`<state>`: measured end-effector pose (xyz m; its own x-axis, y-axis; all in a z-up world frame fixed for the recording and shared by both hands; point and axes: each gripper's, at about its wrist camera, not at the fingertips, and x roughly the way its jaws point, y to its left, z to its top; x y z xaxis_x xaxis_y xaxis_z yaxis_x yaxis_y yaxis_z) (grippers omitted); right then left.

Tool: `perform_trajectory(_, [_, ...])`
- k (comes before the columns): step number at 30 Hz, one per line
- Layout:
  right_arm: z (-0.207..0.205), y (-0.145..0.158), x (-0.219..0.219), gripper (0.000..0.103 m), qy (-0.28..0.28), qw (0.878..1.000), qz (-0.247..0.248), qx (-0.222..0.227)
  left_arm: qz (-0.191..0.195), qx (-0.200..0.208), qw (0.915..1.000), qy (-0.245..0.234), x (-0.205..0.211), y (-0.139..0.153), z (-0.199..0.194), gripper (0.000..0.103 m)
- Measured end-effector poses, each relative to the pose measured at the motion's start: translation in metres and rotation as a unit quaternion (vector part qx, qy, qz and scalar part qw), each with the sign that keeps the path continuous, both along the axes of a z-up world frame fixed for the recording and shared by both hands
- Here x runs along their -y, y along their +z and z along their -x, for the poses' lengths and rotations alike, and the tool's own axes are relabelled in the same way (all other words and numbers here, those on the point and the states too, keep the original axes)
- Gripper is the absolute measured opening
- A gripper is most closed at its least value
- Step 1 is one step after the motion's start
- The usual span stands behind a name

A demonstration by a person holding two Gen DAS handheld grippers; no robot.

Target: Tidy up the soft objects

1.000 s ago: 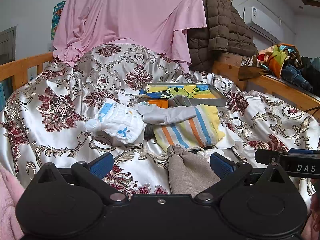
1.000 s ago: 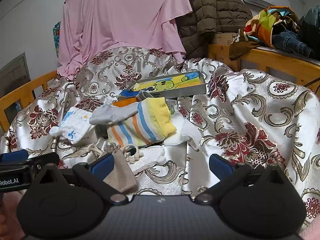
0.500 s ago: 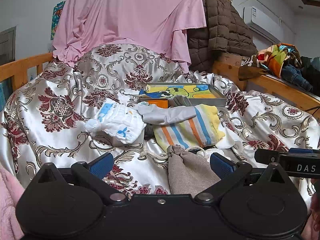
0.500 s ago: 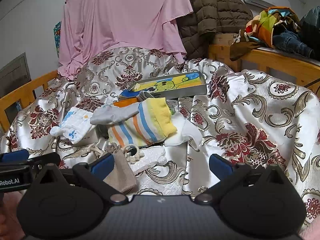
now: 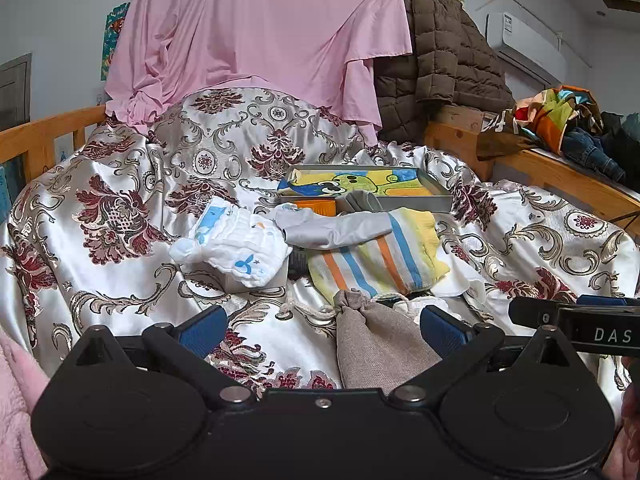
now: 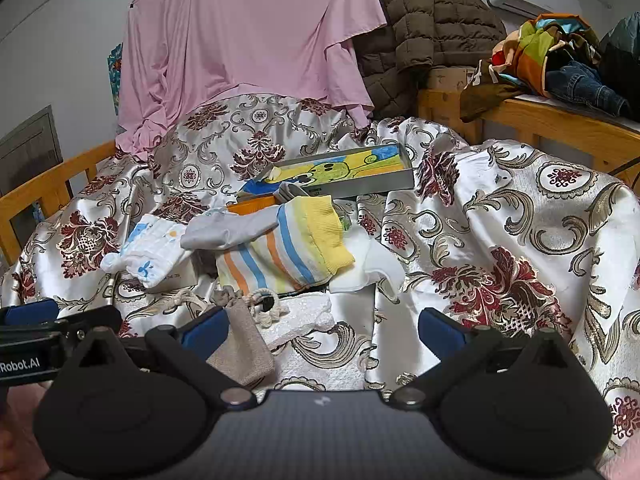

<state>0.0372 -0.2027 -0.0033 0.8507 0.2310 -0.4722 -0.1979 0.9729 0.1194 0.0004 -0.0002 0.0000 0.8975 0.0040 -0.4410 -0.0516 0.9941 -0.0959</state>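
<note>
Satin bedspread (image 5: 120, 248) with dark red flowers covers my whole workspace. I hold my left gripper (image 5: 322, 330) spread wide, the grey drawstring pouch (image 5: 376, 344) lying between its 2 fingers. My right gripper (image 6: 322, 330) is equally spread over bare cloth, near the striped sock (image 6: 280, 252) and white mitten (image 6: 150, 254).

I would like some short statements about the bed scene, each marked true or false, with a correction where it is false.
1. Both grippers, left and right, are open and hold nothing. True.
2. The grey sock lies partly on the striped sock. True.
3. The drawstring pouch is bright red. False: it is beige-grey.
4. The cartoon box is nearer the camera than the socks. False: it lies behind them.
5. A pink sheet hangs at the back. True.
</note>
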Motion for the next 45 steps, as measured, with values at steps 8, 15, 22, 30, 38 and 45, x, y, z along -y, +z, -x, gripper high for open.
perform_trajectory(8, [0.0, 0.0, 0.0, 0.103, 0.0, 1.0, 0.0, 0.0, 0.0, 0.0, 1.0, 0.0, 0.0, 0.0, 0.0, 0.102])
perform_trajectory(15, [0.0, -0.001, 0.0, 0.103, 0.0, 1.0, 0.0, 0.0, 0.0, 0.0, 1.0, 0.0, 0.0, 0.0, 0.0, 0.102])
perform_trajectory(22, [0.0, -0.001, 0.0, 0.103, 0.0, 1.0, 0.0, 0.0, -0.001, 0.0, 1.0, 0.0, 0.0, 0.0, 0.0, 0.102])
perform_trajectory(30, [0.0, -0.001, 0.0, 0.103, 0.0, 1.0, 0.0, 0.0, -0.001, -0.001, 1.0, 0.0, 0.0, 0.0, 0.0, 0.102])
perform_trajectory(38, [0.0, -0.002, 0.001, 0.103, -0.001, 1.0, 0.0, -0.001, -0.001, -0.002, 1.0, 0.0, 0.0, 0.0, 0.0, 0.102])
perform_trajectory(45, [-0.009, 0.008, -0.001, 0.103, -0.003, 0.999, 0.032, 0.019, 0.029, -0.03, 0.9991, -0.006, -0.01, -0.004, -0.019, 0.102])
